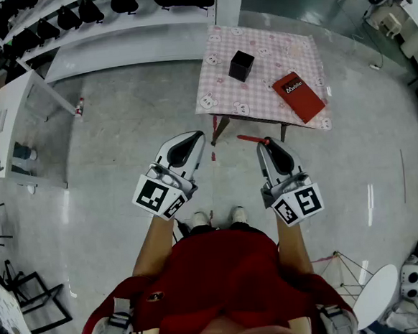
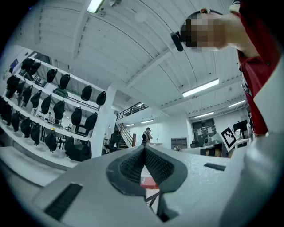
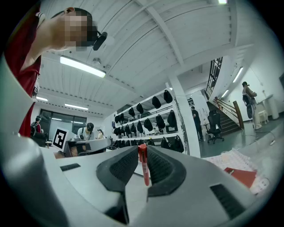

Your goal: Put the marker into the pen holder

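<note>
Right claw, ribbed pads clamping slim red marker

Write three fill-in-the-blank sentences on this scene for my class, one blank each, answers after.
The right gripper is shut on the marker, which is ____ in colour.
The pen holder on the checked table is ____ in colour.
The left gripper holds ____.
Answers: red; black; nothing.
</note>
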Demonstrator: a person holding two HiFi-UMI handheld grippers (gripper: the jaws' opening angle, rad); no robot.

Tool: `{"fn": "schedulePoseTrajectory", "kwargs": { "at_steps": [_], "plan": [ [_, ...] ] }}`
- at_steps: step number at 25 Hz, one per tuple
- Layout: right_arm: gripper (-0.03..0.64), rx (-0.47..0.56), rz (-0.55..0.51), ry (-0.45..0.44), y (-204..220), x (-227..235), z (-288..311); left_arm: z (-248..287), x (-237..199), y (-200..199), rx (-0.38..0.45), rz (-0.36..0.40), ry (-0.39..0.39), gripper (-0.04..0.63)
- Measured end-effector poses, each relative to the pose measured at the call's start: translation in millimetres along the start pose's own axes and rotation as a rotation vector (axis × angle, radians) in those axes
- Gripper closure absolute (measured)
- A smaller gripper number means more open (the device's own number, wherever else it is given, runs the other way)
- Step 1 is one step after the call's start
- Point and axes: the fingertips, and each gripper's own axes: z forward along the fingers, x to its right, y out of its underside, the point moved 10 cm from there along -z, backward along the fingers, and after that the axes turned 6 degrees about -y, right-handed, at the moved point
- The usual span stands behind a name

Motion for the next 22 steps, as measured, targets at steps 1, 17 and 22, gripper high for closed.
{"fn": "schedulePoseTrajectory", "kwargs": {
  "at_steps": [1, 17, 22],
  "plan": [
    [0.557, 0.0, 0.005, -0.005, -0.9, 2.7, -3.3, 3.5, 5.4, -1.3, -0.001, -0.003, 0.0, 0.589],
    [0.557, 0.044, 0.036, -0.062, -12.4, 50.5, -46.7, 50.5, 65.6, -5.3, 0.0, 0.024, -0.004, 0.589],
    [0.556, 0.038, 0.056, -0.079, -12.1, 71.1, -57.8, 67.7, 81.9, -2.3, -0.018, 0.026, -0.012, 0.589]
  ]
}}
